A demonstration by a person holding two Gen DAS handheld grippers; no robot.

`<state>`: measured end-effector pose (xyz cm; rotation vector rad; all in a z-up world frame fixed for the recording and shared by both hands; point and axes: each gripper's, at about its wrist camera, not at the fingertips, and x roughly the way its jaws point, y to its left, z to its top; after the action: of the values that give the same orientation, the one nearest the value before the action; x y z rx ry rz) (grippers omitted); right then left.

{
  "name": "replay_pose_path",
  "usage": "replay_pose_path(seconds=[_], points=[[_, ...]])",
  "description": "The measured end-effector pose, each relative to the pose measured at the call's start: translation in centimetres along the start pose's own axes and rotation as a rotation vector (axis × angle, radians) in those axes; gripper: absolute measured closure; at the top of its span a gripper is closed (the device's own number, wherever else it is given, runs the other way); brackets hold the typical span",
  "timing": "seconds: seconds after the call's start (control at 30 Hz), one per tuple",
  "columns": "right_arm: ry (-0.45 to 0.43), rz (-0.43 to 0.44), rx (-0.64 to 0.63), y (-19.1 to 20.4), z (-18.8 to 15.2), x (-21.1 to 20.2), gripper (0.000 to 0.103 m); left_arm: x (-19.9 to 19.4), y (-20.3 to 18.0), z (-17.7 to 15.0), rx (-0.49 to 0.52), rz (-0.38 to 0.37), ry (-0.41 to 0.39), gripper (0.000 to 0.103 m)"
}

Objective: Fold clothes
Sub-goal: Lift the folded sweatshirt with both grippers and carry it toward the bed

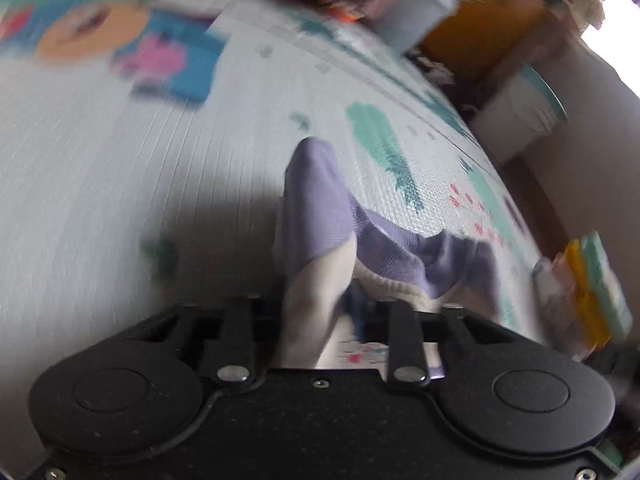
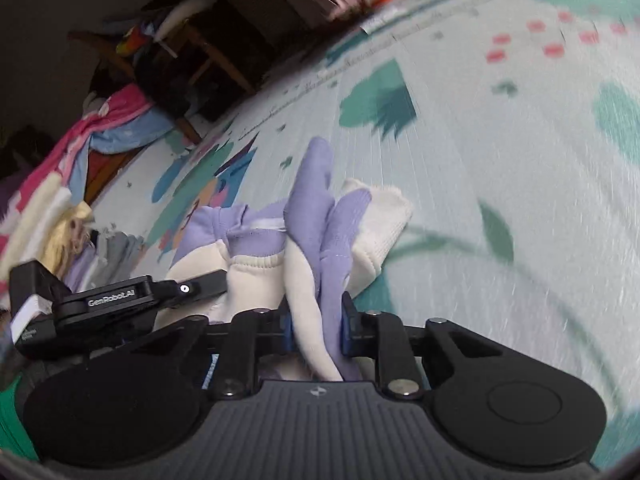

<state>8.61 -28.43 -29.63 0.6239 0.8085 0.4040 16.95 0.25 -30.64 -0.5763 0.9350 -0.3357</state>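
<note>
I hold a small purple and cream top [image 2: 304, 216] with both of my claws at once. My right claw [image 2: 318, 334] is pinched almost closed on a bunch of the cloth. I can see the cream and purple folds squeezed between its two blue pads [image 2: 349, 326]. My left claw [image 1: 320, 320] is also narrow, and cloth runs down into the gap between its fingers, but the picture is blurry there. I think it is gripping the cloth too.

The top sits right in front of both claws, bunched up on the play mat [image 2: 500, 160] with green and pink shapes. From my right claw, the cloth stretches forward and away, with one purple sleeve [image 2: 316, 168] pointing up the mat. The cream cuff [image 2: 380, 220] sticks out just to the right of it. My left claw shows in the right camera too, low on the left side, touching the same top. So my two claws are close together, side by side, both at the near edge of the top.

The long way of the top runs away from me. I think I need to lift and pull my claws apart next, so the cloth opens flat. It may slip, because I hold only a small bunch.

Other clothes [image 2: 80, 168] lie in a pile far off to the left.
</note>
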Motion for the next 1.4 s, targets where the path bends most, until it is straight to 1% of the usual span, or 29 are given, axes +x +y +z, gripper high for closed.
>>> replay_pose_path(seconds=[0.07, 0.13, 0.17, 0.23, 0.33, 0.4, 0.47, 0.6, 0.67, 0.73, 0.8, 0.83, 0.87, 0.9, 0.97, 1.03, 1.1, 1.17, 1.23, 1.3, 1.4], points=[[0.043, 0.018, 0.032, 0.3, -0.1, -0.1, 0.083, -1.2, 0.3, -0.5, -0.087, 0.009, 0.041, 0.086], [0.102, 0.045, 0.049, 0.8, -0.4, -0.2, 0.084, -3.7, 1.0, -0.9, -0.176, 0.03, 0.047, 0.087], [0.127, 0.062, 0.041, 1.4, -0.4, -0.4, 0.084, -5.3, 1.3, -1.0, -0.213, 0.035, 0.034, 0.087], [0.149, 0.11, 0.043, 2.8, 0.2, -0.8, 0.085, -8.7, 1.5, -0.8, -0.27, 0.042, -0.002, 0.088], [0.149, 0.212, -0.005, 6.8, 2.8, -1.4, 0.085, -14.6, 0.1, 1.3, -0.29, 0.034, -0.112, 0.088], [0.127, 0.289, -0.081, 11.0, 5.7, -2.4, 0.085, -19.0, -1.9, 3.7, -0.279, 0.01, -0.202, 0.088], [0.098, 0.363, -0.161, 15.5, 9.2, -3.7, 0.085, -23.9, -4.5, 6.5, -0.248, -0.016, -0.296, 0.088], [0.001, 0.49, -0.319, 25.6, 16.6, -7.9, 0.085, -34.1, -10.2, 12.0, -0.166, -0.064, -0.467, 0.088], [-0.044, 0.54, -0.393, 30.9, 19.8, -10.5, 0.085, -38.6, -12.6, 14.7, -0.109, -0.094, -0.526, 0.088], [-0.092, 0.577, -0.447, 35.5, 22.2, -13.3, 0.085, -42.3, -14.1, 17.5, -0.058, -0.118, -0.572, 0.088], [-0.132, 0.601, -0.484, 39.2, 24.1, -15.3, 0.085, -44.3, -14.5, 19.6, -0.004, -0.125, -0.597, 0.088], [-0.142, 0.605, -0.494, 40.7, 24.7, -15.6, 0.085, -45.2, -14.6, 20.6, 0.027, -0.126, -0.607, 0.087], [-0.143, 0.604, -0.501, 42.1, 25.2, -15.5, 0.085, -45.9, -14.1, 21.4, 0.031, -0.137, -0.616, 0.088], [-0.135, 0.6, -0.505, 43.2, 25.5, -14.9, 0.085, -46.2, -12.9, 21.7, 0.014, -0.147, -0.621, 0.088], [-0.092, 0.586, -0.516, 45.3, 25.4, -12.3, 0.085, -46.3, -9.6, 22.1, -0.037, -0.149, -0.619, 0.088], [-0.028, 0.574, -0.523, 46.9, 24.4, -8.4, 0.085, -46.0, -5.4, 22.2, -0.118, -0.133, -0.601, 0.088], [0.031, 0.58, -0.496, 47.7, 22.9, -3.4, 0.085, -46.2, -2.0, 23.1, -0.167, -0.076, -0.607, 0.088], [0.059, 0.584, -0.436, 48.6, 21.2, 1.3, 0.085, -47.2, 0.9, 24.0, -0.204, -0.043, -0.638, 0.088], [0.07, 0.63, -0.363, 49.5, 19.8, 5.8, 0.085, -48.4, 3.6, 24.9, -0.241, -0.017, -0.673, 0.088], [0.079, 0.682, -0.317, 50.9, 18.9, 9.7, 0.085, -50.0, 6.1, 26.2, -0.279, -0.011, -0.724, 0.088], [0.093, 0.772, -0.307, 54.5, 19.1, 14.7, 0.085, -52.9, 9.4, 28.7, -0.312, 0.017, -0.798, 0.088]])
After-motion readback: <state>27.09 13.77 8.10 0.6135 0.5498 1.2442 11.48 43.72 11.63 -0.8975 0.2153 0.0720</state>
